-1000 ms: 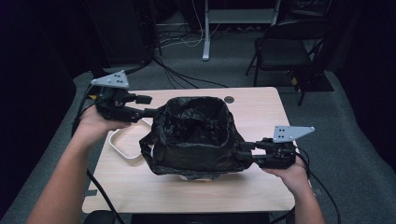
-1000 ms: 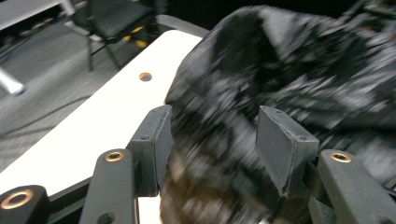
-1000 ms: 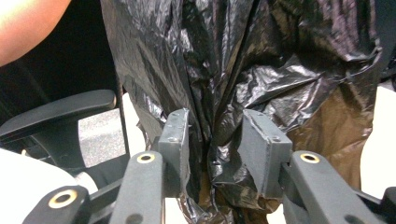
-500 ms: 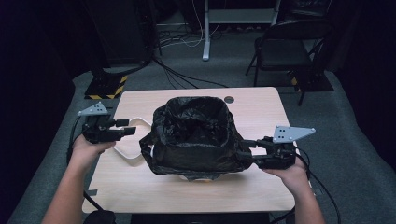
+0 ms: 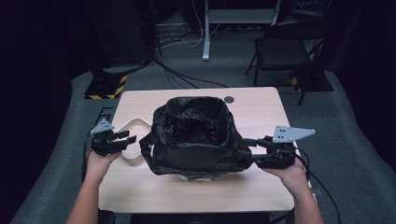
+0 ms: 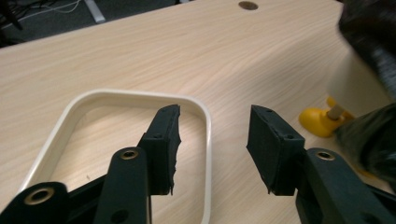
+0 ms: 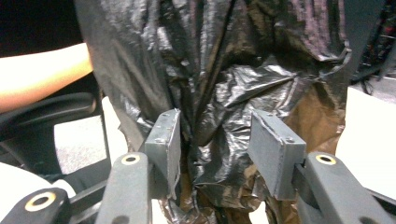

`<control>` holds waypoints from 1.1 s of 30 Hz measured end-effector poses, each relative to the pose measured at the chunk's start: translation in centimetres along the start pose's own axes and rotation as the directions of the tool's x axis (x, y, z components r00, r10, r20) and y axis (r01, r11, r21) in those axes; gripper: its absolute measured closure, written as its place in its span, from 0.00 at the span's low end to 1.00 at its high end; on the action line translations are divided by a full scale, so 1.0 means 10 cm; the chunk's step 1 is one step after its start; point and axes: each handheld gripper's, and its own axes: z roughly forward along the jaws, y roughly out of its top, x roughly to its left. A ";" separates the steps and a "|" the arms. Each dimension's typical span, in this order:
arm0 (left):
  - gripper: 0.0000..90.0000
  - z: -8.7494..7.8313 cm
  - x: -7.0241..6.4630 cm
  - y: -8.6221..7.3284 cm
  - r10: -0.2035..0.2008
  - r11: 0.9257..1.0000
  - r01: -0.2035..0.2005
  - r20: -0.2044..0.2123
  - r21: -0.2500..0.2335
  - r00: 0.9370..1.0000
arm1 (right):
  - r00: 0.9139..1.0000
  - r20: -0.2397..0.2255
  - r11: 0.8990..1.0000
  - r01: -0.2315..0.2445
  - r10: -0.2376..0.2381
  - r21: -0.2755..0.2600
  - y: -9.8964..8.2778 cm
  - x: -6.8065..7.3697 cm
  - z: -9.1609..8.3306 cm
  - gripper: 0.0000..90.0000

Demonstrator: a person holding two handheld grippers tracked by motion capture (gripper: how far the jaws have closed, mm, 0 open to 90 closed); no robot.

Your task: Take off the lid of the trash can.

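Observation:
A black trash bag (image 5: 196,149) stands open-mouthed in the middle of the wooden table (image 5: 261,112). Left of it lies a white rounded-rectangle ring (image 5: 133,121). My left gripper (image 5: 130,138) hovers over that ring (image 6: 140,94); in the left gripper view the gripper (image 6: 212,144) is open and holds nothing. My right gripper (image 5: 245,149) is at the bag's right side. In the right gripper view it (image 7: 215,144) is open, with folds of the bag (image 7: 210,70) between its jaws. A small yellow piece (image 6: 317,120) sits at the bag's foot.
A round cable hole (image 5: 228,99) is in the table's far edge. Behind the table stand a dark folding chair (image 5: 285,42), a white desk leg (image 5: 205,28) and a yellow-and-black striped base (image 5: 105,86), with cables on the grey floor.
My left gripper has come away from the bag's upper left rim, moving left and toward the person, and now sits over the white ring. The right gripper has stayed put.

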 end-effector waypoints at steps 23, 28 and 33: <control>0.75 0.38 0.02 -0.52 -0.092 0.993 0.094 -0.029 0.078 0.995 | 0.998 0.060 1.000 0.005 -0.006 0.015 -0.01 0.01 0.01 0.58; 0.78 0.52 -0.03 -0.55 -0.064 0.987 0.067 -0.030 0.145 0.998 | 0.998 0.060 1.000 0.005 -0.006 0.018 -0.02 0.01 0.01 0.58; 0.79 0.57 -0.03 -0.57 -0.065 0.985 0.070 -0.037 0.160 0.997 | 0.998 0.061 1.000 -0.001 0.000 0.017 -0.02 0.00 0.02 0.58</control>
